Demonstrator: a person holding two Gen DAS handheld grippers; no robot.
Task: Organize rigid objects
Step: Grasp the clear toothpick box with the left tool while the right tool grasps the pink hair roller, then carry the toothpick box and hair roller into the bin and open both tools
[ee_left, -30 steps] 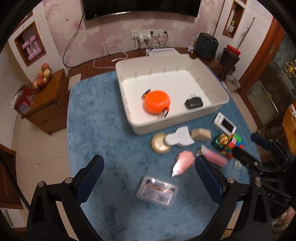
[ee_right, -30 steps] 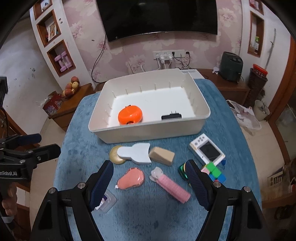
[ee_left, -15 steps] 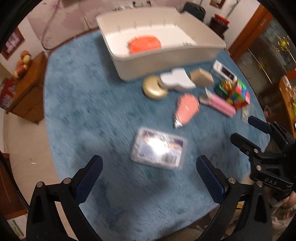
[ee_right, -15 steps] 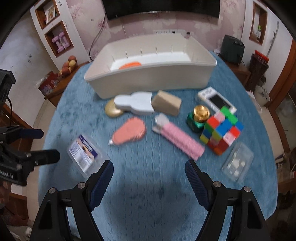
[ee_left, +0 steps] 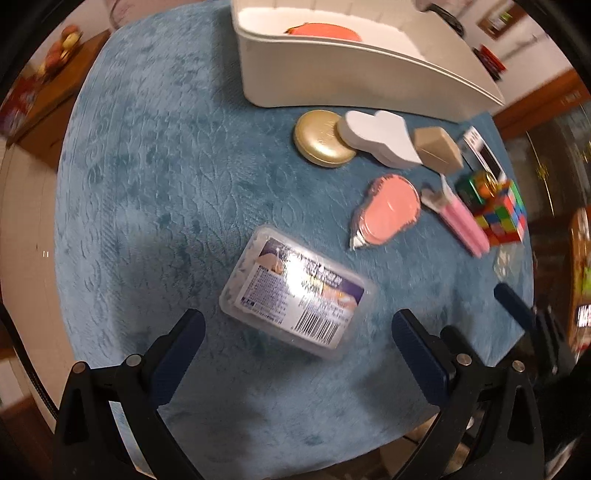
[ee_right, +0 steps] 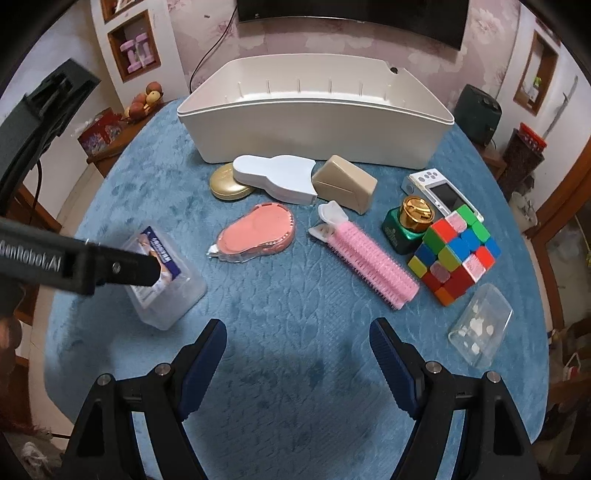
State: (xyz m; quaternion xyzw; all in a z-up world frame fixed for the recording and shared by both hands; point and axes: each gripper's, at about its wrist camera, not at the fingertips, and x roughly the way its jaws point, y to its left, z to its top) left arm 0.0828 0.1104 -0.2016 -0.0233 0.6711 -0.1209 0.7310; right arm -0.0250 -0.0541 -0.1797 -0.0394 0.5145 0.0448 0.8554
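Left tongs (ee_left: pixel 295 328): jaws apart, nothing between them, poised over a clear labelled box (ee_left: pixel 295 291) lying just ahead of the tips on the blue surface (ee_left: pixel 155 177).

Right tongs (ee_right: pixel 299 343): jaws apart, empty, over bare cloth; pink roller brush (ee_right: pixel 369 262) ahead and to the right, pink tape dispenser (ee_right: pixel 258 232) ahead and to the left.

Risks, as judged:
- Box lies askew to the left jaws; a corner grip could spin or squirt the slick plastic out.
- Items ahead of the right tongs are crowded; the puzzle cube (ee_right: pixel 458 254) touches the green jar (ee_right: pixel 404 229), so one reach may nudge both.

Containers:
- White bin (ee_right: pixel 317 125), beyond all loose items: holds an orange round thing (ee_left: pixel 321 29); rest of the interior hidden.
- Small clear case (ee_right: pixel 480 328), right of the right tongs: pale bits inside.
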